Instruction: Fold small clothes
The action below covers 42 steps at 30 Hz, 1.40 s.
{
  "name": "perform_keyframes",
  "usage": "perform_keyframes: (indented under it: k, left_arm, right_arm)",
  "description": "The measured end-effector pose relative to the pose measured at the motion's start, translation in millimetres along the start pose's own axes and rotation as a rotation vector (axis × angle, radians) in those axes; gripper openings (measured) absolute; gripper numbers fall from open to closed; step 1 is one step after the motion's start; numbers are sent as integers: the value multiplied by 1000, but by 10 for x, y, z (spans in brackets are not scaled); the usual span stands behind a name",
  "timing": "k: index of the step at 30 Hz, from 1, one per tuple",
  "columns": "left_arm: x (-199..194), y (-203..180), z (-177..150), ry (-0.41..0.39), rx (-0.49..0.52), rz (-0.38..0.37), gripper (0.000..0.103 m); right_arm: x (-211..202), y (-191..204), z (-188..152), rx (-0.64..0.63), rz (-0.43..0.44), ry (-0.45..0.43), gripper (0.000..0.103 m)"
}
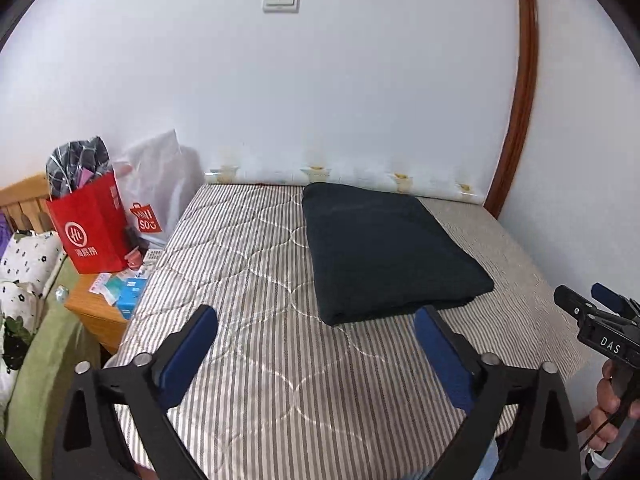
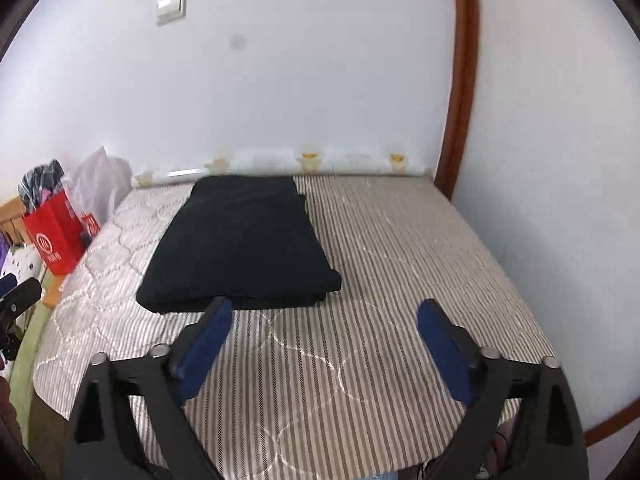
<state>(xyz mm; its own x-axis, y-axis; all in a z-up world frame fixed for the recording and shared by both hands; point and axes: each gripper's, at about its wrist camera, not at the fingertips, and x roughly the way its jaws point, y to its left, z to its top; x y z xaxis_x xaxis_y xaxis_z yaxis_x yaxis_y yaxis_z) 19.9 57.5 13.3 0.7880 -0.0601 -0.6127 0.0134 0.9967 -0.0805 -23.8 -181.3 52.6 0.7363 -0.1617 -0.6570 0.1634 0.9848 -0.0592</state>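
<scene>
A dark folded garment (image 1: 394,254) lies flat on the striped quilted mattress (image 1: 256,280), its far edge close to the white wall and its near folded edge facing the cameras. In the left wrist view the left gripper (image 1: 316,320) hangs above the mattress with its blue-padded fingers (image 1: 188,356) spread wide and nothing between them; the right-hand pad tip overlaps the garment's near edge in the picture, though whether it touches the cloth is hard to tell from this angle. In the right wrist view the right gripper (image 2: 326,312) also stands wide apart and empty, its left pad tip just in front of the garment (image 2: 240,244), the rest over bare mattress (image 2: 400,260). The right gripper's black body shows at the right edge of the left view, held by a hand (image 1: 610,404). Off the mattress's left side a red paper bag (image 1: 94,232) stuffed with dark cloth and a white plastic bag (image 1: 160,184) stand on a wooden bedside table (image 1: 96,316).
</scene>
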Motion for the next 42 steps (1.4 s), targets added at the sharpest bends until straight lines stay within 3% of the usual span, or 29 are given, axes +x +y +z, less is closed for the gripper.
perform_keyframes:
  k: [16,42]
  left_arm:
    - [-376,-387,-192,-37,71,-35,103]
    - [-436,-413,-275,-28,59,-44,103]
  right_arm:
    - [-609,-266,-192,11,-67,-35,103]
    - [-741,-248,-253,7,-106,-50,103]
